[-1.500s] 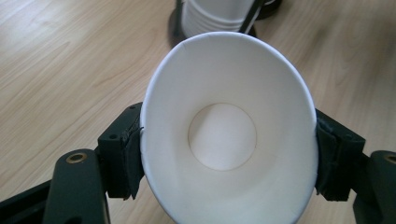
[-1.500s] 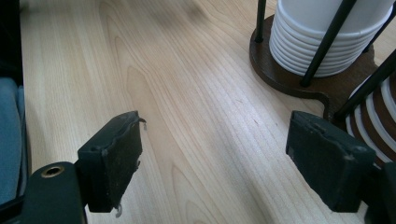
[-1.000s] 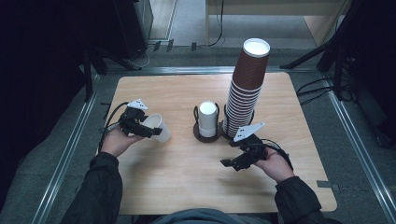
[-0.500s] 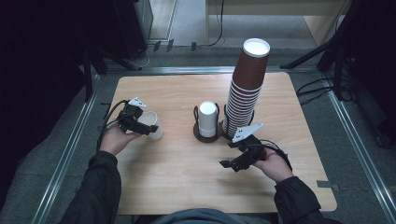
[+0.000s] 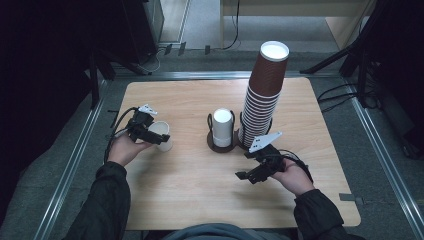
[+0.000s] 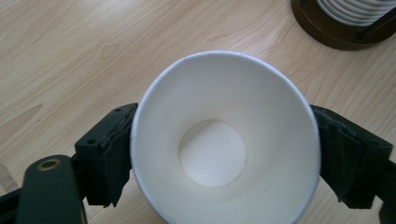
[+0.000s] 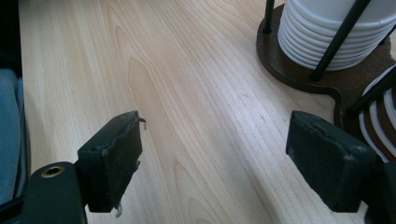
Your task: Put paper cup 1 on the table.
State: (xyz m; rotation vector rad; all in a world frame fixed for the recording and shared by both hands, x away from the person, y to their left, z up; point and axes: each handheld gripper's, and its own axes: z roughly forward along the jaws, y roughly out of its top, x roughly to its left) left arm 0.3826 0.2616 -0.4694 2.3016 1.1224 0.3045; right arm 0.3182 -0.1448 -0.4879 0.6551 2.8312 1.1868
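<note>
Between the left tool's (image 6: 224, 154) opening jaws, an unprinted white cup (image 6: 224, 140).

No writing, label, brand mark, number or sign can be read in any of the views. The white paper cup (image 6: 224, 140) is plain inside and along its rim, the brown stack of cups (image 5: 264, 95) carries no print that can be made out from above, and the wooden worktop (image 5: 185, 190) shows only its grain.
</note>
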